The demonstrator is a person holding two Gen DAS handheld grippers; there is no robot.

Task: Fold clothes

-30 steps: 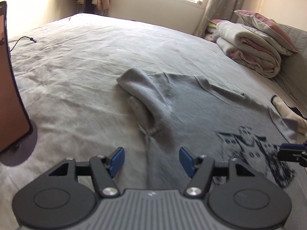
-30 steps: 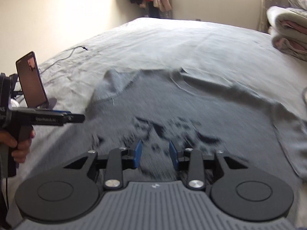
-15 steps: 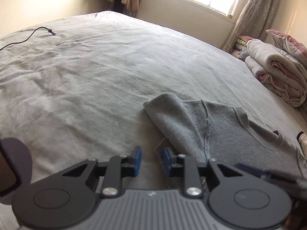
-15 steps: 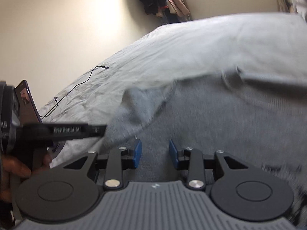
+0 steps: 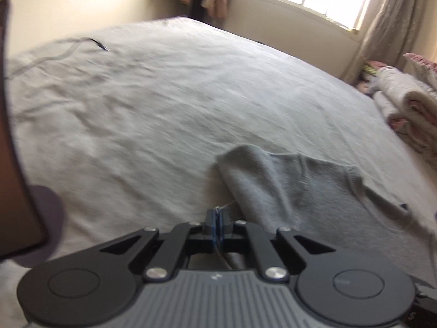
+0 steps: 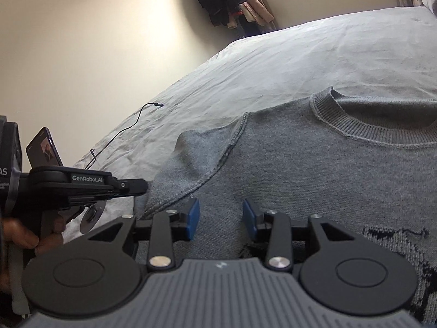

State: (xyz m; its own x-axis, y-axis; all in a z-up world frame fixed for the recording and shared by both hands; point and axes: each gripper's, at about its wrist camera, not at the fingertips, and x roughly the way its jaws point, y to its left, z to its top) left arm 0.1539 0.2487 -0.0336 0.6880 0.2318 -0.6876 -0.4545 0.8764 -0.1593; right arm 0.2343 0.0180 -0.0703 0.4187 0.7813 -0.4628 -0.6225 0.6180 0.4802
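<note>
Lying mostly flat on the bed (image 5: 164,109), the grey sweater (image 6: 314,169) remains largely unfolded; the left gripper (image 5: 218,222) pinches its sleeve edge, while the right gripper (image 6: 220,220) hovers parted, holding nothing.

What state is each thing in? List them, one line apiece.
left gripper: shut, pinching the sweater's edge.
right gripper: open, over the sweater's chest, holding nothing.
grey sweater: spread face up on the bed, sleeve bunched and partly folded over.
cable: lying loose on the bed, end unplugged.
phone: propped upright, screen lit.
folded bedding: stacked at the bed's far side.
bed sheet: wrinkled.
</note>
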